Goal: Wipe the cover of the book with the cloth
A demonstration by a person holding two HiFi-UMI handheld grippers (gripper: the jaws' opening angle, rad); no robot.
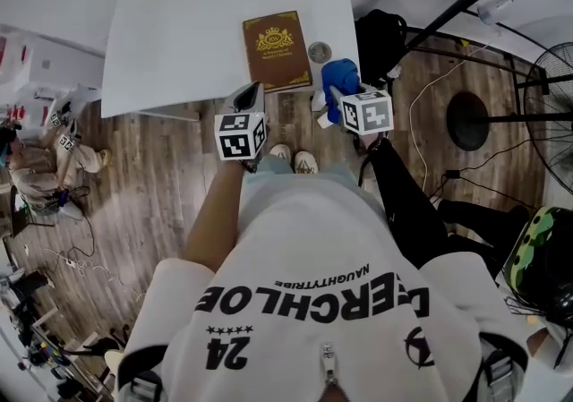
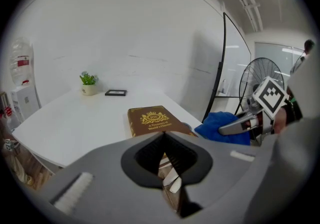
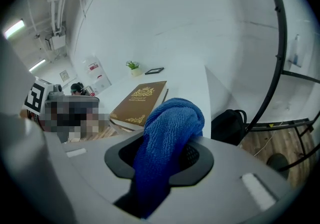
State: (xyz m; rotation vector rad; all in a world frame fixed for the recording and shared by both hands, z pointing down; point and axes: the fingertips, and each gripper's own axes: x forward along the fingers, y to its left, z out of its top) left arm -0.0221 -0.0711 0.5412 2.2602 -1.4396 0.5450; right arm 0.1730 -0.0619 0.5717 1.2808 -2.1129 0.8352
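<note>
So I'm standing at the near side of the white table (image 1: 170,42) and pinching the blue cloth (image 3: 172,123) in my right gripper (image 3: 167,155). The jaws are clamping its middle so a fat wad is sticking out front, which I'm guessing is the bit that'll be doing the rubbing. The brown book (image 1: 277,51) is lying flat, cover up, right at the table's near edge. It's roughly at 11 o'clock from the cloth and just beside it, not touching as far as I'm seeing. My left gripper (image 1: 248,98) is hanging at the book's 7 o'clock with its jaws closed on nothing, probably for pinning the book so it isn't sliding around. I'm judging the wiping isn't started yet
</note>
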